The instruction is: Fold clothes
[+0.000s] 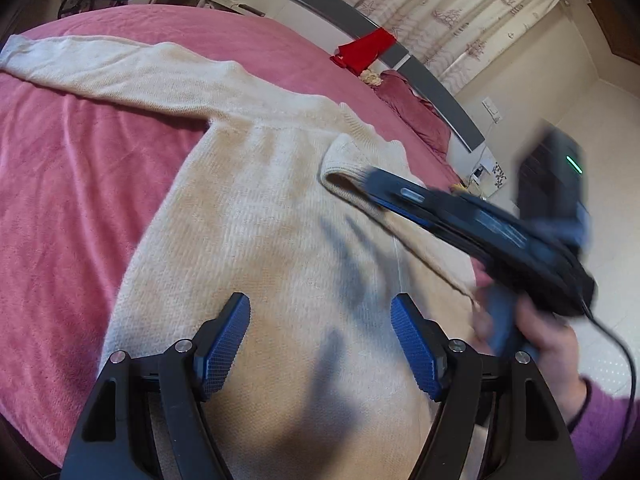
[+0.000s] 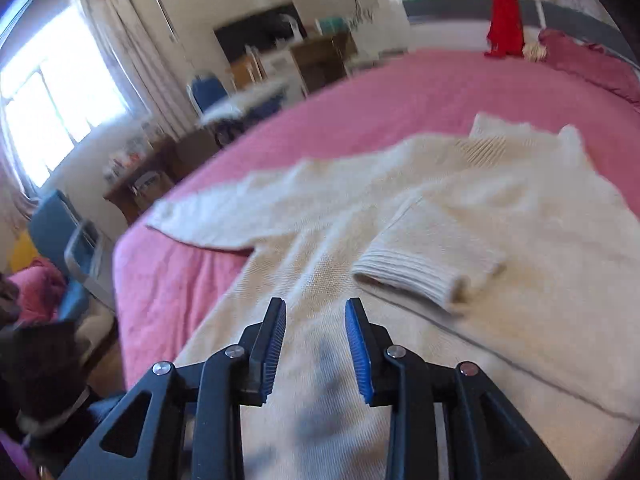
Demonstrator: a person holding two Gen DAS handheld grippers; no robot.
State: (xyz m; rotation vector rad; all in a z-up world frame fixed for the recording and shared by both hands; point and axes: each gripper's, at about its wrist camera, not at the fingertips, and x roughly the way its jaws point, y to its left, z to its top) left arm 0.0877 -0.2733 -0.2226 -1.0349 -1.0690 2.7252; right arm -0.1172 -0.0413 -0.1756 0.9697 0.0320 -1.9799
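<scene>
A cream knit sweater (image 1: 260,220) lies flat on the pink bed cover (image 1: 60,200). One sleeve (image 1: 100,68) stretches out to the left. The other sleeve is folded across the body, and its ribbed cuff (image 2: 424,276) lies on the chest. My left gripper (image 1: 320,300) hovers open over the lower body of the sweater (image 2: 520,220), nothing between its pads. My right gripper (image 2: 316,304) is open by a narrow gap, empty, just short of the cuff. In the left wrist view it is blurred, held by a hand (image 1: 548,344), its tip by the cuff (image 1: 344,168).
A red cloth (image 2: 506,28) hangs on the grey headboard (image 1: 420,68), beside a dark pink pillow (image 2: 580,60). Past the bed's left edge stand blue chairs (image 2: 60,232), a desk and a bright window (image 2: 60,112). A dark animal with a collar (image 2: 48,380) sits at lower left.
</scene>
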